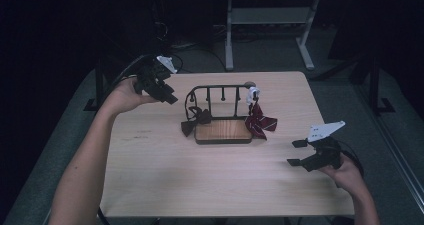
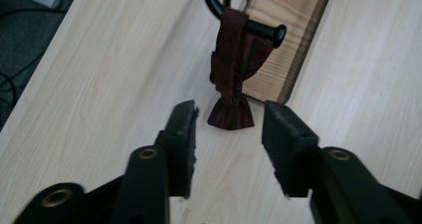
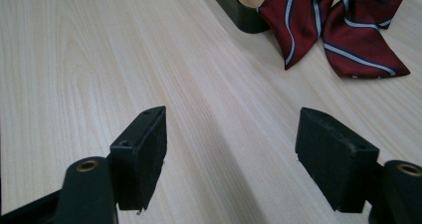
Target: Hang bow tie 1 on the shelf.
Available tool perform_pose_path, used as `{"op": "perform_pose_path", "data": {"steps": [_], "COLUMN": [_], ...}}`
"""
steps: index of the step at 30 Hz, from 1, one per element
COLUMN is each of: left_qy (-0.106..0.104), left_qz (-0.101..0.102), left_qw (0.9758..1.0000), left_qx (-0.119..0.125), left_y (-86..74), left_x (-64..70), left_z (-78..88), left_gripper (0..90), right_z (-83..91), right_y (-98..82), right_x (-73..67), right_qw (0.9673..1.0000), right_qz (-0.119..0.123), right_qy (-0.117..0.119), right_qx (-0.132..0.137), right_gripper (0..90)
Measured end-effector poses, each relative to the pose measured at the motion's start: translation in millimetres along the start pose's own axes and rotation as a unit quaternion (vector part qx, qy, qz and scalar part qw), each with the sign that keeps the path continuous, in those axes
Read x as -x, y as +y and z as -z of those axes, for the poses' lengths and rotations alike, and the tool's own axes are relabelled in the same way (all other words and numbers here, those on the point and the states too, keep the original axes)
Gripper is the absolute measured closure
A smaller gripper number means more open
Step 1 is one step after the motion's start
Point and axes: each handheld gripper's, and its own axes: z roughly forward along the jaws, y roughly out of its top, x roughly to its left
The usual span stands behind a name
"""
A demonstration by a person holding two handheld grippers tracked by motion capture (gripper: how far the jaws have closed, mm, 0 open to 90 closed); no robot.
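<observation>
Well, L tool (image 1: 170, 96) agape nr far-left table (image 1: 165, 185) edge, R tool (image 1: 296, 152) agape nr right edge

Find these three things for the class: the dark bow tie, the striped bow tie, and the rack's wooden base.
dark bow tie (image 2: 230, 112), left gripper view, on its lower flared end.
striped bow tie (image 3: 356, 52), right gripper view, on its right tail.
wooden base (image 1: 222, 130), high view, on the bare top of the board.
</observation>
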Motion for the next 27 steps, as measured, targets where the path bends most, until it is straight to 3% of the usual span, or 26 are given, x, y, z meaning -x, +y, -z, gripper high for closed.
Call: {"op": "perform_pose_path", "data": {"steps": [12, 27], "left_qy": [-0.006, -0.016], "left_qz": [0.004, -0.008], "left_qw": [1.0000, 0.9998], "left_qx": [-0.002, 0.002], "left_y": [-12.1, -22.7], "left_x": [7.4, 13.2], "left_z": [-3.1, 1.0], "left_gripper": [48.3, 41.1], "right_z": [-0.7, 3.2], "right_y": [0.8, -1.8], "right_x": [0.0, 1.2], "right_qw": [1.0000, 0.9999], "right_qz": [-0.002, -0.011], "right_qy": [-0.008, -0.012], "right_qx": [-0.003, -0.001], "right_gripper": [27.3, 27.1]}}
